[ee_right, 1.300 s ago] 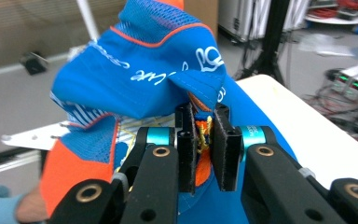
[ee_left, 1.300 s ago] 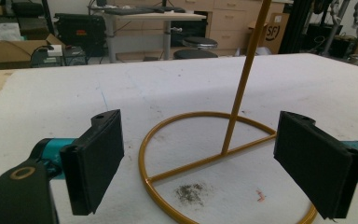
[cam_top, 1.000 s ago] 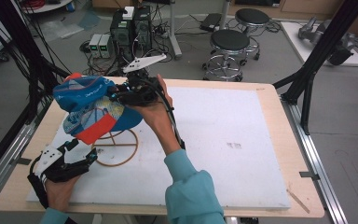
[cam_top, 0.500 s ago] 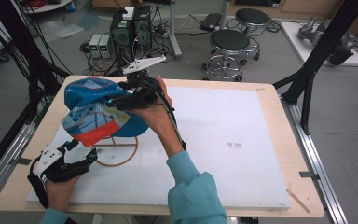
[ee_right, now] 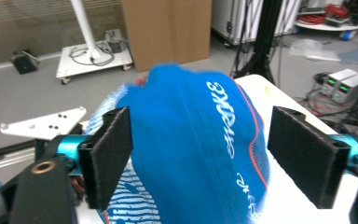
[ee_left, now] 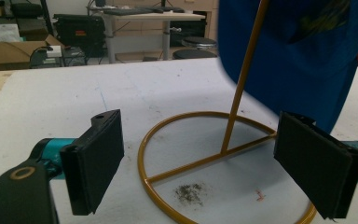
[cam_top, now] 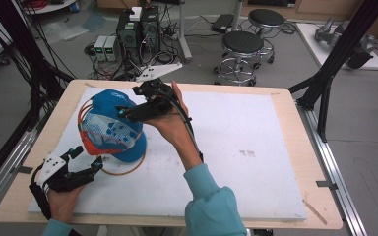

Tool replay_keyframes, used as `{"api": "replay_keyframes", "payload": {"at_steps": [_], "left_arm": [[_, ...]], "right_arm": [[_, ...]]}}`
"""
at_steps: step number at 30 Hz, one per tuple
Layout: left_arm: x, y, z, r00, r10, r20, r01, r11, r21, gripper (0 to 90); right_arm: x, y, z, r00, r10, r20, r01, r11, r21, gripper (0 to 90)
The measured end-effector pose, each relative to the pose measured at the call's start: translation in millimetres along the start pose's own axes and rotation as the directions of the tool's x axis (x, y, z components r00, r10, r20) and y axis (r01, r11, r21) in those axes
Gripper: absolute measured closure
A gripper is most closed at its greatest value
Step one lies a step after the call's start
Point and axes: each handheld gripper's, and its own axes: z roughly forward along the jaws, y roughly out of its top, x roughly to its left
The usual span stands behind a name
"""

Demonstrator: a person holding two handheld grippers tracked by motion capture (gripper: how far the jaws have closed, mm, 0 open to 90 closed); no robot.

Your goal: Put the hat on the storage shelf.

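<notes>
A blue cap (cam_top: 109, 124) with white lettering and an orange trim hangs on a gold wire stand (cam_top: 123, 170) at the left of the white board. My right gripper (cam_top: 122, 112) is at the cap's right side. Its jaws have just been opening and now stand apart on either side of the cap's crown (ee_right: 193, 133), with a gap at the right pad (ee_right: 307, 161). My left gripper (cam_top: 89, 164) rests low at the near left, open. Between its pads lie the stand's ring base and upright rod (ee_left: 241, 79), with the cap (ee_left: 303, 56) above.
The white board (cam_top: 256, 147) lies on a wooden table (cam_top: 320, 147) with free room to the right. Black frame posts (cam_top: 325, 93) stand at both sides. Stools (cam_top: 241, 44) and computer boxes (cam_top: 138, 29) are on the floor beyond the far edge.
The cap has come down and settled on the stand, its brim now low. The right gripper's jaws have widened off the cap. The left gripper has stayed where it was.
</notes>
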Motion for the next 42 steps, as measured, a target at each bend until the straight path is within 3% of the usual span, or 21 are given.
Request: {"api": "replay_keyframes", "payload": {"at_steps": [5,15,23,29,31,34,39,42], "left_arm": [[-0.1,0.1,-0.1,1.0,0.001,-0.001,-0.001,1.0,0.002,16.2],[-0.9,0.1,-0.2,1.0,0.01,0.0,-0.01,0.9999,0.003,16.2],[-1.9,-0.1,-0.4,0.9998,0.02,0.004,-0.02,0.9998,0.001,16.2],[-2.4,-0.3,-0.7,0.9997,0.024,0.001,-0.024,0.9997,-0.005,16.2],[-2.5,-0.3,-0.7,0.9997,0.024,0.0,-0.024,0.9997,-0.005,16.2],[-2.5,-0.4,-0.9,0.9998,0.021,0.0,-0.021,0.9998,-0.005,16.2],[-2.2,-0.3,-0.9,0.9998,0.022,-0.003,-0.022,0.9997,-0.005,16.2],[-1.6,-0.3,-0.8,0.9999,0.013,-0.006,-0.013,0.9999,-0.006,16.2]], "right_arm": [[-0.1,-14.1,-23.3,0.9987,-0.008,0.051,0.009,1.0,-0.014,15.9],[-5.3,-55.9,-78.8,0.9891,0.034,0.144,-0.024,0.998,-0.066,12.0],[-9.3,-108.2,-121.9,0.9688,0.093,0.229,-0.063,0.989,-0.136,11.9],[-10.4,-142.8,-146.7,0.9412,0.147,0.304,-0.083,0.974,-0.212,11.7],[-9.8,-157.2,-156.0,0.9252,0.166,0.341,-0.094,0.971,-0.218,11.7],[-7.7,-179.8,-167.9,0.8981,0.17,0.406,-0.083,0.971,-0.224,11.7],[-2.9,-227.8,-182.9,0.8366,0.202,0.509,-0.092,0.968,-0.233,11.7],[-1.4,-254.8,-188.5,0.8071,0.226,0.546,-0.097,0.962,-0.255,11.7]]}}
